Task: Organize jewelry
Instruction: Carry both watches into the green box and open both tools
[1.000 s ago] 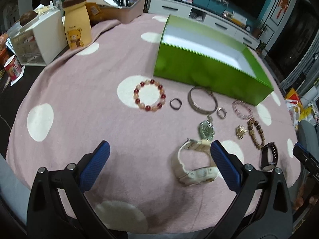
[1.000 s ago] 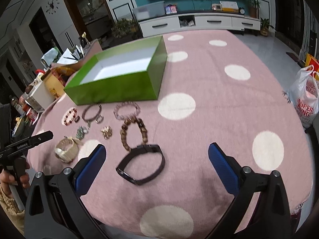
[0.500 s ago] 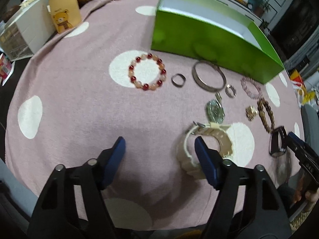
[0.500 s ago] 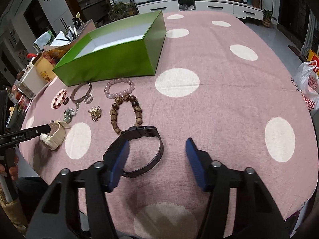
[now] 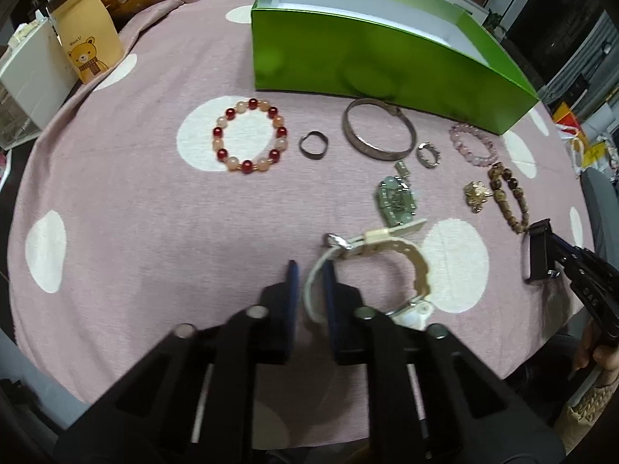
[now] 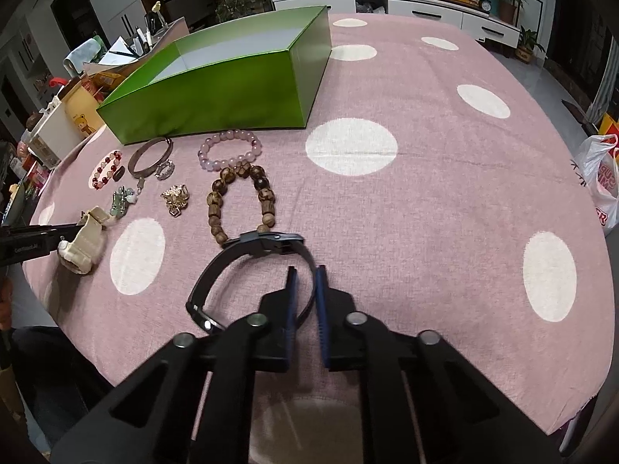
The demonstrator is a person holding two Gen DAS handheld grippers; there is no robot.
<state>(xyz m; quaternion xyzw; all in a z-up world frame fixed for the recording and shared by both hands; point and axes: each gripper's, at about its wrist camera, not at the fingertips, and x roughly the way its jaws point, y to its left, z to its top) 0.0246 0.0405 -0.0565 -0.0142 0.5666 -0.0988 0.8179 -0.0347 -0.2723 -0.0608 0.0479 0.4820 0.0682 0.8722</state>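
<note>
My left gripper [image 5: 310, 270] is shut on the strap of a cream watch [image 5: 402, 255], which lies on the pink dotted cloth. My right gripper [image 6: 303, 276] is shut on the band of a black watch [image 6: 271, 241], also on the cloth. The open green box [image 5: 371, 46] stands behind; it also shows in the right wrist view [image 6: 216, 92]. Between box and watches lie a red and peach bead bracelet [image 5: 249, 135], a dark ring [image 5: 313, 145], a silver bangle [image 5: 377, 127], a small silver ring [image 5: 428, 154], a green pendant [image 5: 394, 197], a pink bead bracelet [image 6: 228, 149], a gold charm [image 6: 176, 197] and a brown wooden bead bracelet [image 6: 241, 197].
A yellow bear-print bag [image 5: 87, 46] and a white drawer unit [image 5: 27, 77] stand at the far left. A tray of papers and pens [image 6: 147, 44] sits behind the box. A white shopping bag [image 6: 601, 178] is off the table's right edge.
Both grippers have moved forward and down and closed from wide open: the left on the cream watch strap, the right on the black watch band.
</note>
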